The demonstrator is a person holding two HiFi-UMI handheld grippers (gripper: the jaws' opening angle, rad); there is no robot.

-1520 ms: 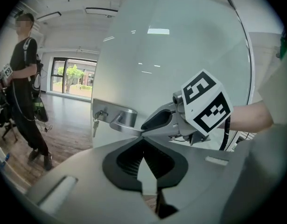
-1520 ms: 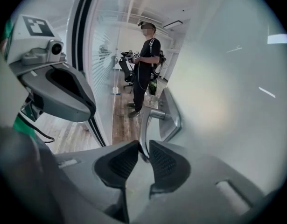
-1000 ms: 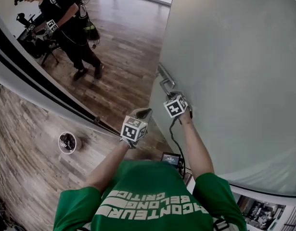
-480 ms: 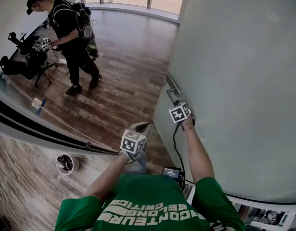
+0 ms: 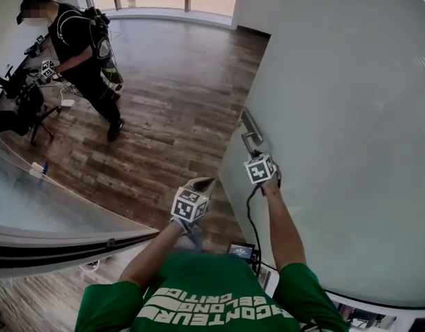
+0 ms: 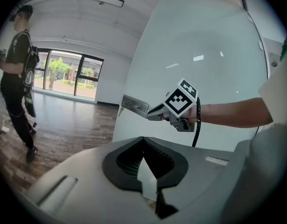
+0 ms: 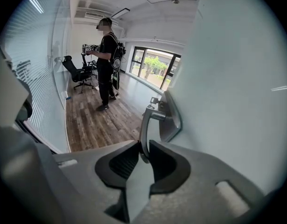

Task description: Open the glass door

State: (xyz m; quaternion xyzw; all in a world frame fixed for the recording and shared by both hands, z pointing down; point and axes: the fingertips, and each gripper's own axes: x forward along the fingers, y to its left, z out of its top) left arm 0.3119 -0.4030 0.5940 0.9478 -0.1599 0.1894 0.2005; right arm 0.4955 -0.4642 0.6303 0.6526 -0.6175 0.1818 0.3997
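Right hand-held gripper (image 7: 144, 149) pinches handle (image 7: 147, 120) of glass door (image 5: 336, 116); left hand-held gripper (image 6: 143, 143) pressed together, empty. Door looks partly open; wider swing left to do.

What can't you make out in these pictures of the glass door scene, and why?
Right claw grip on door handle: head view, hidden behind marker cube.
Bystander face: head view, under mosaic patch.
Small item hanging at handle plate: left gripper view, too small to identify.
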